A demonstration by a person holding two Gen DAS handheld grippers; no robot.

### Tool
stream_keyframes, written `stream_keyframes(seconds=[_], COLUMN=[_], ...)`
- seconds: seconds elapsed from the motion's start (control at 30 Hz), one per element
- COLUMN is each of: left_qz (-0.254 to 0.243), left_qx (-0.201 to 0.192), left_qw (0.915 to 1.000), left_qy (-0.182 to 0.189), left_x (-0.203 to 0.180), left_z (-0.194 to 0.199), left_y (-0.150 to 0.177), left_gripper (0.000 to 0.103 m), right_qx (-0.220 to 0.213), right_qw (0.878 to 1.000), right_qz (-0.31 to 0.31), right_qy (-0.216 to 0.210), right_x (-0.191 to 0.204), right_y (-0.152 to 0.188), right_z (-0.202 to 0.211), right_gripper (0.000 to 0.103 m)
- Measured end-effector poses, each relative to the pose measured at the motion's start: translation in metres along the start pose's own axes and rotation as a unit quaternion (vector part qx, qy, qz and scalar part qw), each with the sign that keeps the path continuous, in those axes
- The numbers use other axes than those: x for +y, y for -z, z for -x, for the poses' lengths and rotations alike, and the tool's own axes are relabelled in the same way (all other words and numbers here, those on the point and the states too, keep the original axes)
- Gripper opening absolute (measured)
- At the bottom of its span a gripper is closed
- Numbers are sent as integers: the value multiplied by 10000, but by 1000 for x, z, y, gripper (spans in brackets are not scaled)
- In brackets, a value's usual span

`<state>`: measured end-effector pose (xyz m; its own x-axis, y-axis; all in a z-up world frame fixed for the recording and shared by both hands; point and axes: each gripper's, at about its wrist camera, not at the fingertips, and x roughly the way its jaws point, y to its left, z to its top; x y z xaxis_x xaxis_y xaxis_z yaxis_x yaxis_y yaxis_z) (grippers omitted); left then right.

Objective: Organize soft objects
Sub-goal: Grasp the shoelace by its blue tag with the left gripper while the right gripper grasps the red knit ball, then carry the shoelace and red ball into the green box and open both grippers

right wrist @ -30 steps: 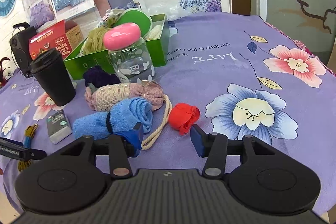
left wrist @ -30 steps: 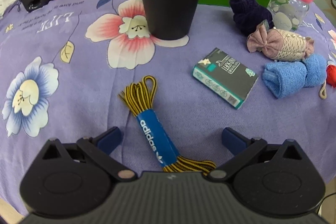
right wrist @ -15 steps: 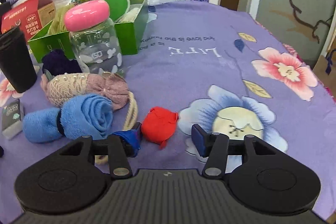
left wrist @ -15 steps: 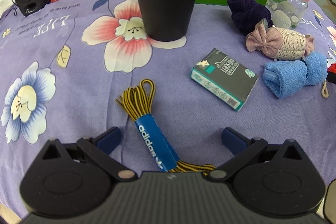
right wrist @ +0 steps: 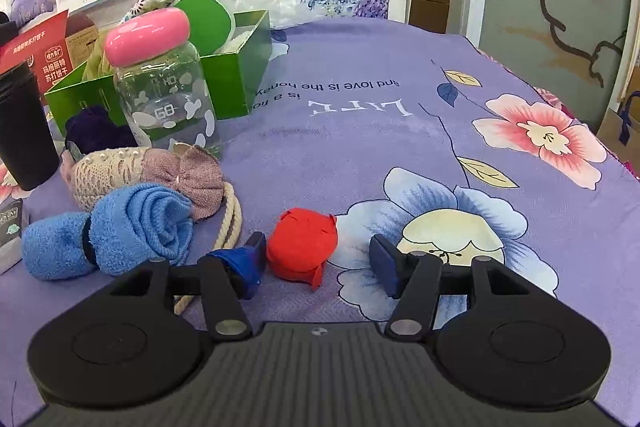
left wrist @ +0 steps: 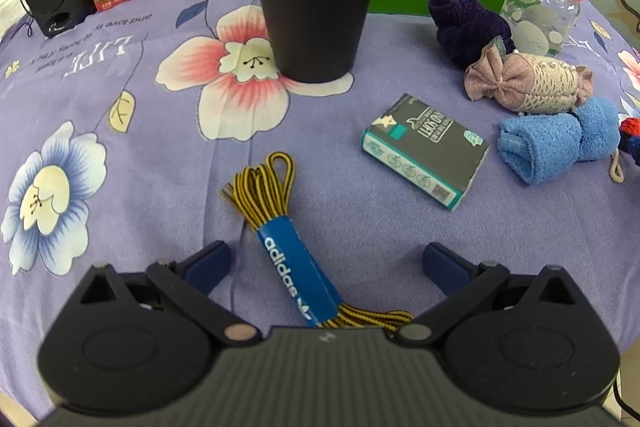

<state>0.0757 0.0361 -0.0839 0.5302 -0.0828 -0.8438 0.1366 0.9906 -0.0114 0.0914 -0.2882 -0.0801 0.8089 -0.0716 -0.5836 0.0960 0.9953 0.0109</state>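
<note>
Leftward, the left gripper point(left wrist: 326, 261) hovers spread wide over the laces point(left wrist: 280, 227), their length running away from it; the right gripper point(right wrist: 318, 257), also released, brackets the red cloth ball point(right wrist: 301, 245) on the tablecloth point(right wrist: 360, 131), nearer its left finger.
</note>
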Motion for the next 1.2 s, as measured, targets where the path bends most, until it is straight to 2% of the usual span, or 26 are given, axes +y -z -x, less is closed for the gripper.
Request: stream_keyframes(seconds=[0.27, 0.3, 0.33, 0.37, 0.4, 0.43, 0.47, 0.53, 0.7, 0.9, 1.07, 1.2], left_qz=[33, 72, 116, 122, 101, 98, 125, 211, 334, 408, 449, 361], left_qx=[-141, -140, -148, -166, -204, -231, -244, -163, -216, -444, -656, -946], left_qw=[9999, 9999, 9998, 9998, 9997, 9997, 9995, 9992, 9984, 9951, 9908, 9883], left_qy=[40, 47, 40, 7, -10, 63, 129, 294, 413, 786, 1095, 1142], left_x=[3, 4, 5, 5, 5, 6, 9, 13, 15, 17, 19, 21], left_z=[3, 3, 4, 6, 10, 15, 20, 25, 38, 63, 80, 89], left_y=[5, 5, 4, 4, 4, 4, 3, 2, 4, -4, -33, -79], left_gripper=[103, 102, 98, 87, 80, 50, 22, 16, 13, 13, 13, 13], right_qx=[-96, -128, -175, -202, -229, -232, -221, -224, -270, -692, -1053, -1260], right_qw=[9999, 9999, 9998, 9997, 9995, 9993, 9991, 9990, 9969, 9926, 9881, 9823], right_qz=[133, 93, 32, -22, -91, -157, -200, -205, -426, -536, -476, -405], right_qy=[54, 9, -42, -100, -181, -240, -295, -342, -600, -847, -1012, -1324], right_x=[2, 0, -2, -4, -7, -10, -13, -14, -24, -23, -16, -5], right_y=[2, 3, 4, 4, 5, 5, 6, 8, 13, 6, -15, -51], right_z=[-1, 0, 2, 3, 5, 7, 9, 15, 33, 66, 79, 73], right_gripper=[46, 44, 38, 33, 18, 12, 12, 11, 11, 12, 12, 12])
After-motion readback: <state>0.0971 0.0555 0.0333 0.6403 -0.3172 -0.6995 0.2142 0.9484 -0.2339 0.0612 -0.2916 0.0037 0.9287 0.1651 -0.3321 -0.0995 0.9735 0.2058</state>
